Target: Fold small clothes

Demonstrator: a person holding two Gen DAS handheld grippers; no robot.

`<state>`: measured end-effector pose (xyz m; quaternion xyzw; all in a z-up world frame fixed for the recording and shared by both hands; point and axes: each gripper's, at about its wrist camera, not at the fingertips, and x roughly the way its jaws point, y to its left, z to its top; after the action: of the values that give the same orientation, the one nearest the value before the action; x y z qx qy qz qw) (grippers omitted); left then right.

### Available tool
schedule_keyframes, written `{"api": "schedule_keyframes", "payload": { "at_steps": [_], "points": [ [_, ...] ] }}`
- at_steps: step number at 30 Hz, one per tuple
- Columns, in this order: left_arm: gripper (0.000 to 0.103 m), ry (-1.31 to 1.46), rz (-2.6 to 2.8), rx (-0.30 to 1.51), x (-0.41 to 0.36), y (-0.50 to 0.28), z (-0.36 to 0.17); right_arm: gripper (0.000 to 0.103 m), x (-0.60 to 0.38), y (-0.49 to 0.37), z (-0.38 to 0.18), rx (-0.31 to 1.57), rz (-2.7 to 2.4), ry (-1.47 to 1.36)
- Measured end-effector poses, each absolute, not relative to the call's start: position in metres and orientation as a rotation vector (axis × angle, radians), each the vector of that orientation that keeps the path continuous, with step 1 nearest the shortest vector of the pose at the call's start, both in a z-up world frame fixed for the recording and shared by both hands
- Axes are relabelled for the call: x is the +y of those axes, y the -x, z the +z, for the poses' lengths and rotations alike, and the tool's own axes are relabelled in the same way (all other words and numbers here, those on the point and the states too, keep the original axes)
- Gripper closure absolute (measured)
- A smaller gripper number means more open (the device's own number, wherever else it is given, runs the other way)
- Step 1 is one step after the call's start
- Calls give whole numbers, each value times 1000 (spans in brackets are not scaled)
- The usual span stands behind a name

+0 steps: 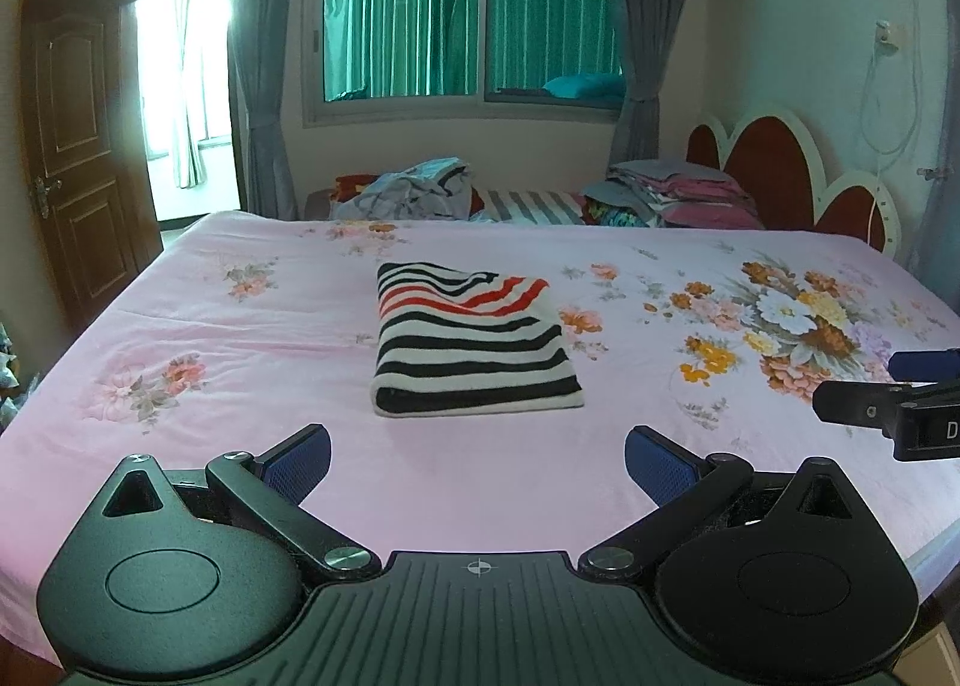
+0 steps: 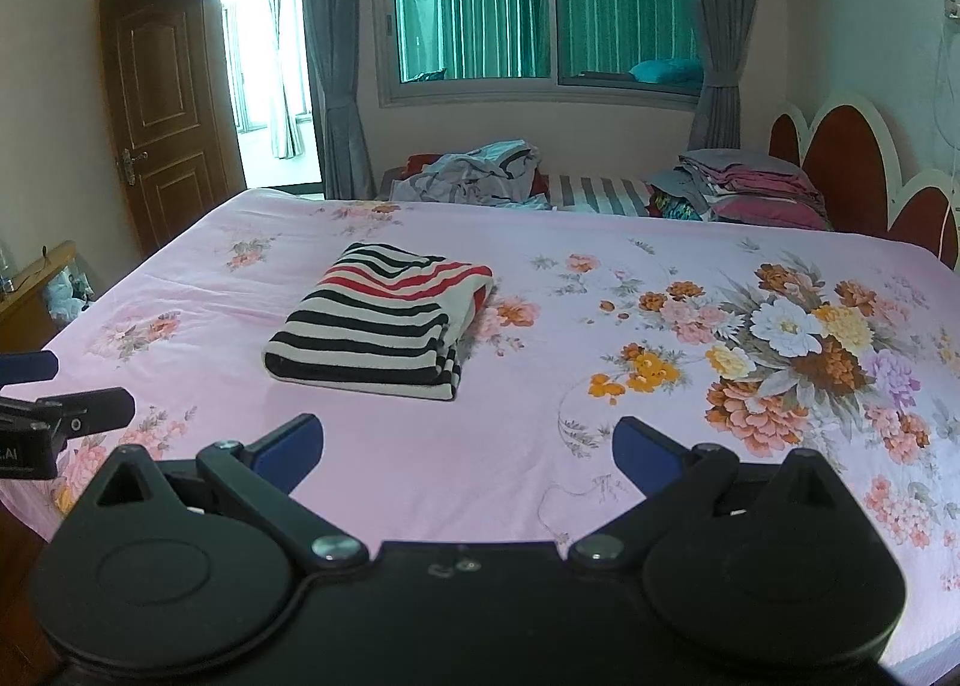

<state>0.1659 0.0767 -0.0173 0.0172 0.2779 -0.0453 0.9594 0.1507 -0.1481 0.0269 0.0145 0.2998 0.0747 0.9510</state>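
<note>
Both grippers hover low over the near edge of the bed (image 1: pixel 240 326), jaws spread wide apart and holding nothing. Left gripper (image 1: pixel 477 461) faces the striped garment (image 1: pixel 474 347) straight ahead; from the right gripper (image 2: pixel 468 452) the garment (image 2: pixel 384 320) lies ahead and to the left. It sits folded mid-bed, long axis running away from the jaws. Judged nearer and better aligned: the left gripper.
</note>
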Motion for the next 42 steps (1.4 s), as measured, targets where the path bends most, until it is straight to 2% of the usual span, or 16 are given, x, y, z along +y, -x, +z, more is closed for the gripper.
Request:
{"api": "schedule_keyframes", "payload": {
  "at_steps": [42],
  "points": [
    [0,-30,-84,535,76,-168,-15,0,-155,-150,29,602,167,-15]
  ]
}}
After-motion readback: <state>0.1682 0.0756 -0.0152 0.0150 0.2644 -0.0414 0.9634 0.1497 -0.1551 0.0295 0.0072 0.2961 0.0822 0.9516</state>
